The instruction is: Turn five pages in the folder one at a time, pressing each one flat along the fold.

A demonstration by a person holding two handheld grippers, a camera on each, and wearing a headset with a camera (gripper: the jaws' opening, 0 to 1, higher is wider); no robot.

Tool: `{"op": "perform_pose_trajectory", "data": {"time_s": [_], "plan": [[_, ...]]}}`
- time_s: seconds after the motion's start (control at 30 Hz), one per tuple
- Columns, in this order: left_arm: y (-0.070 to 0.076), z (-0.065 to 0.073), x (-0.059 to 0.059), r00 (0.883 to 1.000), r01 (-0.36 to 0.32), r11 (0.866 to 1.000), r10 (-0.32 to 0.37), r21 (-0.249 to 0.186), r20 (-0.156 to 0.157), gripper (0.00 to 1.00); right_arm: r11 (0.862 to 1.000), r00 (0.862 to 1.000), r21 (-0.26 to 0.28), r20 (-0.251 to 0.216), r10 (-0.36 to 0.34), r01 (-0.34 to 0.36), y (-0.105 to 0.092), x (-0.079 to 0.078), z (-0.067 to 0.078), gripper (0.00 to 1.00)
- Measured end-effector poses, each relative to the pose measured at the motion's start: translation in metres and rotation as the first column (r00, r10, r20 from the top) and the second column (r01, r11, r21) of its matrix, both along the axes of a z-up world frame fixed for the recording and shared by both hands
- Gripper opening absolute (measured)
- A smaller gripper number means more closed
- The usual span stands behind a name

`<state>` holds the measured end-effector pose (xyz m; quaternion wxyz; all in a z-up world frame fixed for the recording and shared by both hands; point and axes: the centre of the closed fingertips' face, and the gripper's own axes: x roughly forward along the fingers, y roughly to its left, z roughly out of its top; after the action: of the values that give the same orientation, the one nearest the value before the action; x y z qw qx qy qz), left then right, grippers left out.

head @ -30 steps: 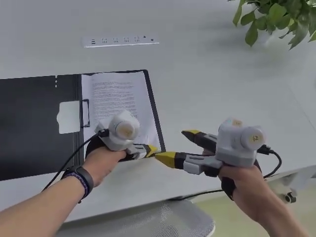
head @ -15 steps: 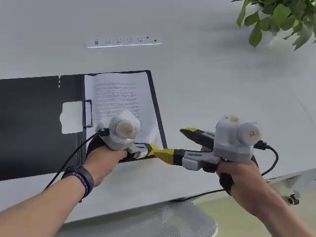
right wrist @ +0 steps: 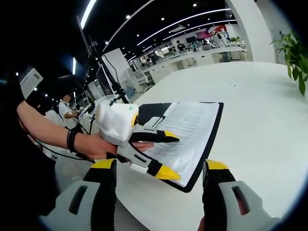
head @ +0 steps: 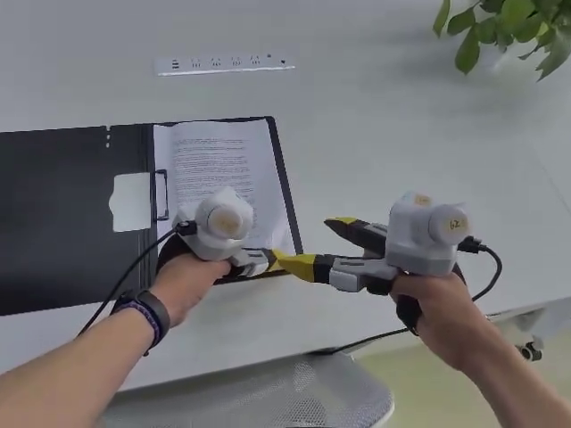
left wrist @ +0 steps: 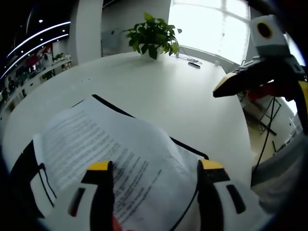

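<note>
Left claw (left wrist: 155, 165) apart over corner of white printed page (head: 219, 169); right claw (head: 310, 242) apart beside it.
Pinch one sheet only off the black folder (head: 71, 223); lift slowly.

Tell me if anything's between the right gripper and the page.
Yes: the left gripper, jaws open over the page's near corner, sits directly ahead of the right gripper.
</note>
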<state>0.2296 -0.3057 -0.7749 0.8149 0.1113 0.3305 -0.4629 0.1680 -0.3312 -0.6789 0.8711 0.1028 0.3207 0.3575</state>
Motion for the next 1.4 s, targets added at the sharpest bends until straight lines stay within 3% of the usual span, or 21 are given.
{"op": "perform_pose_trajectory", "data": {"time_s": [0.07, 0.4, 0.47, 0.67, 0.8, 0.9, 1.17, 1.3, 1.4], "plan": [[-0.001, 0.001, -0.001, 1.0, -0.002, 1.0, 0.002, -0.016, -0.014, 0.72, 1.0, 1.0, 0.004, -0.001, -0.001, 0.001, 0.0, 0.0, 0.0, 0.72], [0.0, 0.0, -0.001, 1.0, 0.001, 1.0, -0.001, -0.014, -0.017, 0.7, 1.0, 1.0, 0.011, -0.003, 0.01, -0.01, 0.003, 0.006, -0.003, 0.72], [0.001, -0.002, 0.0, 1.0, 0.001, 1.0, -0.001, -0.002, -0.006, 0.68, 1.0, 1.0, 0.012, -0.003, 0.012, -0.012, 0.004, 0.007, -0.004, 0.71], [0.002, 0.0, 0.003, 0.999, -0.027, 0.999, 0.027, -0.021, -0.019, 0.64, 1.0, 1.0, 0.024, -0.012, 0.011, -0.011, 0.006, 0.011, -0.009, 0.7], [0.003, 0.0, 0.001, 1.0, -0.01, 1.0, 0.01, -0.018, -0.019, 0.65, 0.998, 0.999, 0.069, -0.044, 0.003, 0.0, 0.009, 0.015, -0.021, 0.65], [0.003, -0.001, 0.0, 1.0, -0.003, 1.0, 0.002, -0.013, -0.017, 0.66, 0.989, 0.996, 0.142, -0.092, -0.013, 0.026, 0.014, 0.019, -0.029, 0.59], [0.003, 0.0, -0.003, 1.0, 0.007, 1.0, -0.007, -0.006, -0.011, 0.67, 0.979, 0.983, 0.182, -0.174, -0.062, 0.094, 0.014, 0.031, -0.053, 0.41], [0.004, 0.0, -0.004, 1.0, 0.01, 1.0, -0.01, -0.004, -0.008, 0.68, 0.982, 0.974, 0.16, -0.217, -0.069, 0.105, 0.014, 0.03, -0.064, 0.32], [0.004, 0.0, -0.004, 1.0, 0.014, 1.0, -0.014, -0.001, -0.005, 0.68, 0.982, 0.971, 0.155, -0.229, -0.068, 0.105, 0.015, 0.029, -0.068, 0.3]]}}
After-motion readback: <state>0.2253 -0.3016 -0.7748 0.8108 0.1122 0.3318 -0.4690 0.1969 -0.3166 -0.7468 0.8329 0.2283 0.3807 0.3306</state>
